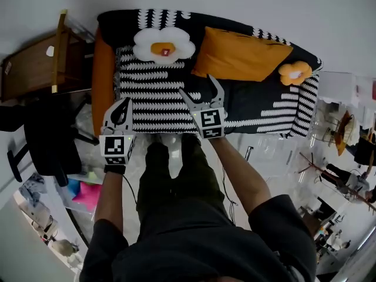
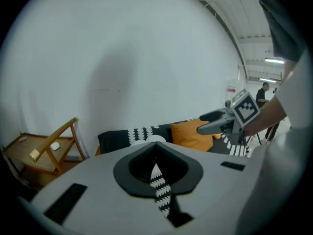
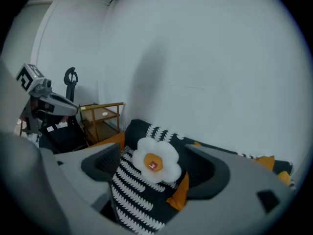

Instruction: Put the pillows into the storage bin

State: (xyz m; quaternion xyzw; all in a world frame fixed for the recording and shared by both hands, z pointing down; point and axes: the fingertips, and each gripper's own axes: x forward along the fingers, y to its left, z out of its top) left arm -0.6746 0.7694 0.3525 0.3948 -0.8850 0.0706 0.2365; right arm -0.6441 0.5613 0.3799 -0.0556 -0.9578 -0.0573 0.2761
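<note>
Three pillows lie on the black-and-white sofa (image 1: 154, 90) by the far wall. A white flower pillow (image 1: 163, 44) is at the left, an orange pillow (image 1: 241, 56) is right of it, and a small orange flower pillow (image 1: 294, 72) is at the right end. Over the sofa's near edge, the left claw (image 1: 122, 104) is pressed together and empty. The right claw (image 1: 197, 84) is spread wide, holding nothing.

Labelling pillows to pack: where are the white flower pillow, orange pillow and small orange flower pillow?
white flower pillow (image 1: 163, 47), head view, its orange centre.
orange pillow (image 1: 241, 55), head view, its middle.
small orange flower pillow (image 1: 294, 72), head view, its centre.
</note>
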